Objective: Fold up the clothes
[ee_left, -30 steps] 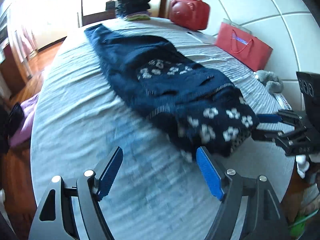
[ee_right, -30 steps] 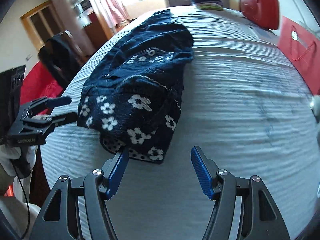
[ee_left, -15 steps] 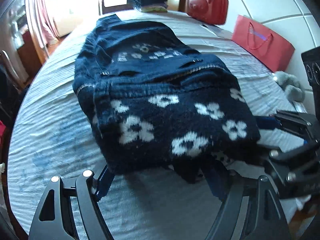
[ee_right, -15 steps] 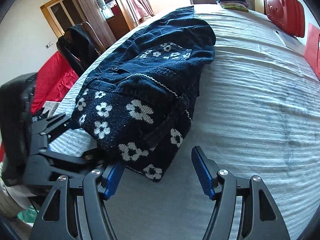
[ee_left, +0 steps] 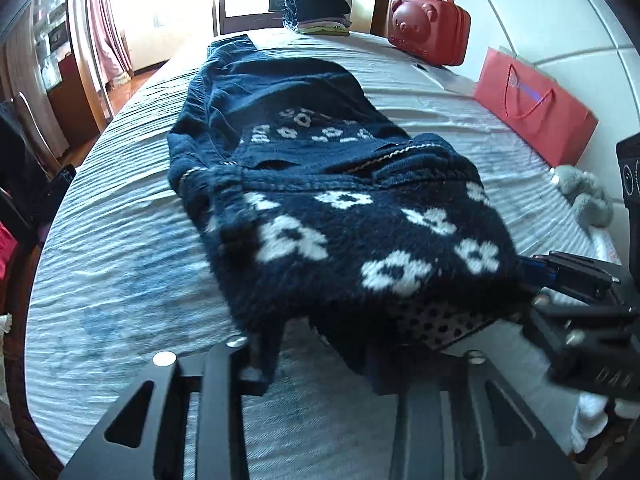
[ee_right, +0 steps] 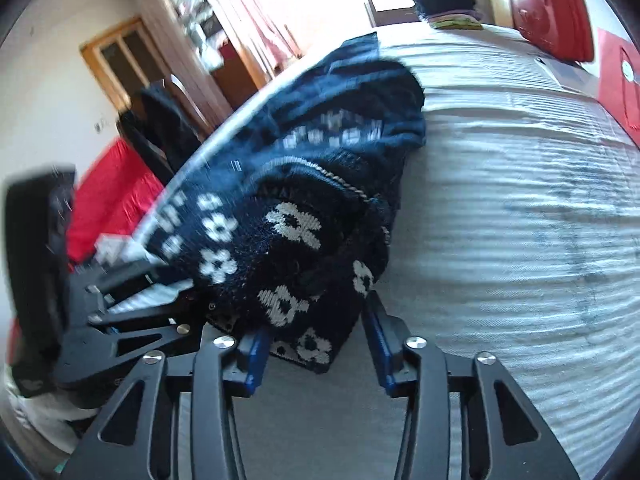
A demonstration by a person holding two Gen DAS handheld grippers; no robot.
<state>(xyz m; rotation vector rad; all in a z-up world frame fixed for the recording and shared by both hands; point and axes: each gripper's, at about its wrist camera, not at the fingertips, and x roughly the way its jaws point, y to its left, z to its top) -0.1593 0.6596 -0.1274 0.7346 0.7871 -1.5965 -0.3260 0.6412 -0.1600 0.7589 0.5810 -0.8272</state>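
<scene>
A navy garment with white flowers (ee_left: 352,224) lies lengthwise on the bed, its near end folded over. In the left wrist view my left gripper (ee_left: 320,360) has its jaws around the near hem, with cloth covering both fingers. In the right wrist view my right gripper (ee_right: 316,348) straddles the corner of the same garment (ee_right: 288,240), its jaws narrowed around the cloth with a gap still showing. The right gripper also shows at the right of the left view (ee_left: 576,300), and the left gripper shows at the left of the right view (ee_right: 120,320).
The bed (ee_left: 120,260) has a striped white-blue cover. A red bear-shaped case (ee_left: 428,24), a red paper bag (ee_left: 532,108) and a pile of folded dark clothes (ee_left: 316,4) lie at the far side. A grey plush toy (ee_left: 584,196) lies at the right edge.
Both grippers moved in onto the garment's near end. Their jaws narrowed around the hem and its corner. The right view is blurred with motion.
</scene>
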